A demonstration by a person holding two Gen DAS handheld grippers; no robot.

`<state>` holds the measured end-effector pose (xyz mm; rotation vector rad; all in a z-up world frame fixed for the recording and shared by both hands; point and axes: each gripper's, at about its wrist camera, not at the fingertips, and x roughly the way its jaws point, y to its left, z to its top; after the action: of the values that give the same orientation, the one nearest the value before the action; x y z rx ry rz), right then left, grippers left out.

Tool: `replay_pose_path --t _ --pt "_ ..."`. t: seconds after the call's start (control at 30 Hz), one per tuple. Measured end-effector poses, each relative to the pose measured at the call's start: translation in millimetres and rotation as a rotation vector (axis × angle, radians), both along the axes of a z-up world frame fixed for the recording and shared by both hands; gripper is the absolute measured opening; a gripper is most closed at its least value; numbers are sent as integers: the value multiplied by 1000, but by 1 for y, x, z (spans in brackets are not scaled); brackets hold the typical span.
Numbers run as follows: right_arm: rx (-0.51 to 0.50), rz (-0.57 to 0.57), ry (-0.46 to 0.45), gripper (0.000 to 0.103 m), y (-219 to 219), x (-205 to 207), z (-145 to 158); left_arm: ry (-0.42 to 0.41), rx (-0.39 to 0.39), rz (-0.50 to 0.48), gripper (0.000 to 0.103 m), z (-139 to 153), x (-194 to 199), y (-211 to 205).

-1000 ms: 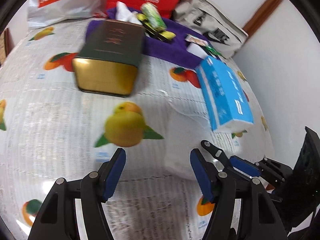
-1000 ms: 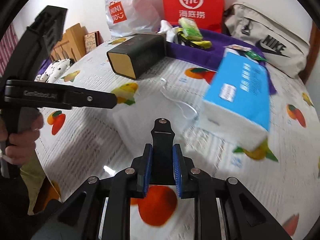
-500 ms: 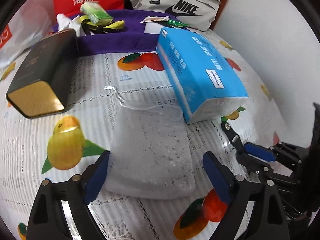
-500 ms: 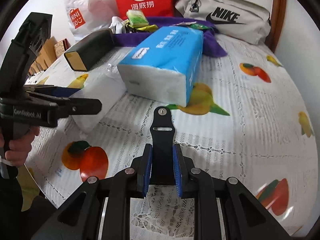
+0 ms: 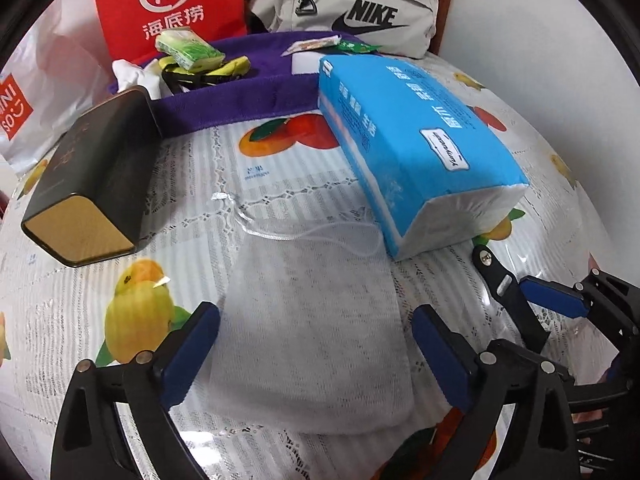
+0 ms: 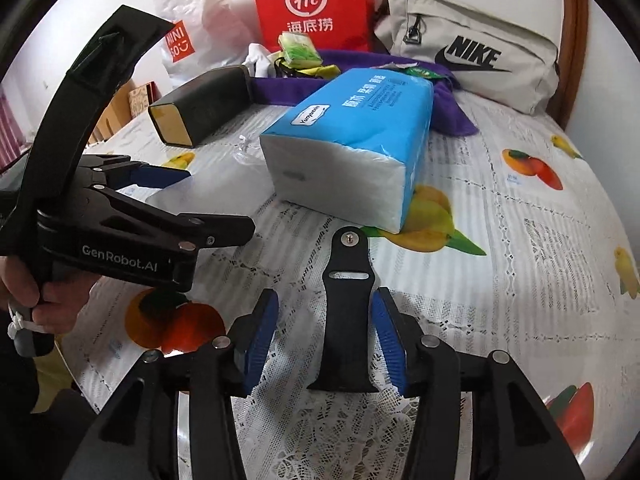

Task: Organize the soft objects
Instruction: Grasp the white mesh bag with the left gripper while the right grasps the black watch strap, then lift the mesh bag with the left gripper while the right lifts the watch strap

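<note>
Lying straight ahead between the wide-spread pads of the left gripper (image 5: 316, 354), the flat white mesh drawstring pouch (image 5: 316, 332) runs its long axis near to far, while the right gripper (image 6: 326, 338), jaws opening around only its own black tongue, points at the blue tissue pack (image 6: 352, 128).

- Bright, even, soft light; shadows faint.
- Glare patches on the glossy tablecloth (image 5: 280, 184).
- Both views sharp, no motion blur.
- Strong fisheye bending, black corners.

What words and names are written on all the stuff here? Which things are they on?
"Hi" and "海底捞": red bag
"NIKE": beige bag
"MINI SO": white plastic bag
"Yunyuan": blue tissue pack; its Chinese print is too blurred to read
"GenRobot.AI": left hand-held gripper
Dark box: gold lettering too faint to read
</note>
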<state>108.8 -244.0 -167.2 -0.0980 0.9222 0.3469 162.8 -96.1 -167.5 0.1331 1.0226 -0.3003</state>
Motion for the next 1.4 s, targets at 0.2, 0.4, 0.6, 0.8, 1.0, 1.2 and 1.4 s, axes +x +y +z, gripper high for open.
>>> replay_pose_path --t 0.2,0.4,0.6,0.8,1.0,1.2,1.4 --pt "-6 -59 -7 30 -6 2 1 -37 -37 41 35 7 2 16" --pt "-44 -88 6 23 -1 7 3 -7 -112 48 8 9 -2 40" --pt "-29 -53 33 23 12 6 5 -28 -60 108 8 11 -20 74" --pt "-18 -25 57 22 21 8 8 -34 -57 186 8 16 -26 112" --pt "6 -10 62 22 28 9 18 -56 -104 214 8 28 -26 130" --pt "27 14 42 22 33 7 35 -55 -134 226 8 36 -23 137" --pt "40 38 20 22 32 5 51 -95 -162 219 8 58 -26 139"
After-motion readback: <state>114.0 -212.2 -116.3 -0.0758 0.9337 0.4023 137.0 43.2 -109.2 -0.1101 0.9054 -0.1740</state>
